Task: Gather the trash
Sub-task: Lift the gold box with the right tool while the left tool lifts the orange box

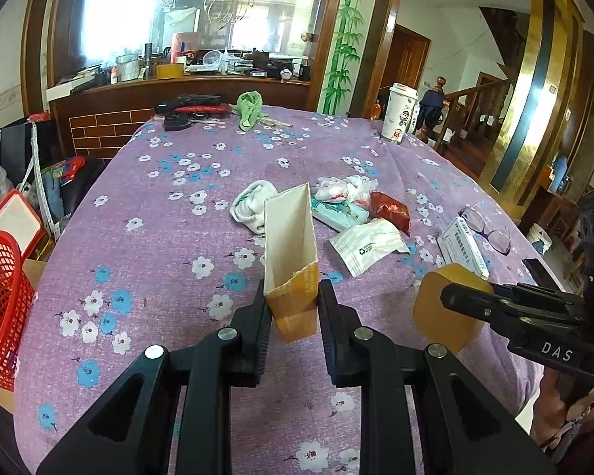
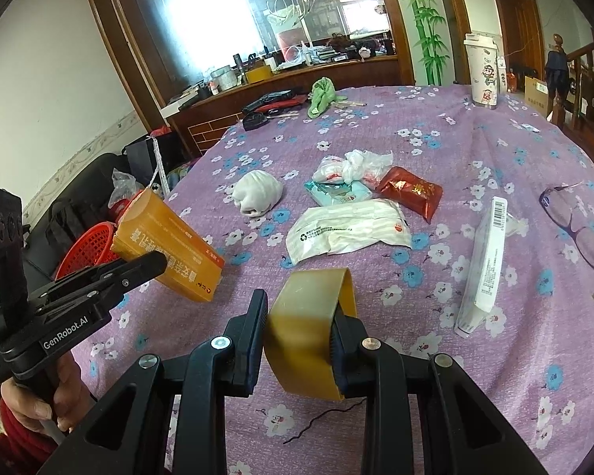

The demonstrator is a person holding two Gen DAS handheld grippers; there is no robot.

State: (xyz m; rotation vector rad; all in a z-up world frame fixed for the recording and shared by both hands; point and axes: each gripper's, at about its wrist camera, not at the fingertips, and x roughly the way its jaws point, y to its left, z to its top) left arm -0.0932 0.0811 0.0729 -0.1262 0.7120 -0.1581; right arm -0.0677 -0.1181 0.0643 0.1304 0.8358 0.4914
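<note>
While both hands hold still over the table point(image 1: 170, 213), each gripper has something pinched between its jaws. The left gripper point(image 1: 293, 312) is clamped on an orange carton point(image 1: 293, 301), torn open so its pale inside faces up; in the right wrist view that same carton point(image 2: 170, 245) juts out at about nine o'clock, held clear of the cloth. The right gripper point(image 2: 301, 328) is closed on a flat amber piece point(image 2: 309, 316), bent into a curve between the pads; from the left wrist view that piece point(image 1: 435, 297) sits at three o'clock with the right gripper's finger point(image 1: 475, 301) lying across it.

A purple flowered cloth point(image 2: 495, 138) covers the table. Beyond the grippers, at twelve o'clock, the rest of the rubbish lies loose in a cluster: a balled white sock point(image 2: 257, 192), a crumpled plastic bag point(image 2: 352, 166), a teal tissue pack point(image 2: 336, 192) partly under the bag, a red foil packet point(image 2: 410, 192) just beside it, and a white wrapper point(image 2: 348, 229) nearest the grippers. At two o'clock lie a white medicine box point(image 2: 483, 261) and, further out, a pair of glasses point(image 2: 578, 225). A paper cup point(image 2: 485, 71) stands at the far edge around one o'clock, and a green rag point(image 2: 320, 97) at the far end near twelve.

A red basket point(image 1: 0, 308) sits off the table's edge at nine o'clock in the left wrist view.
</note>
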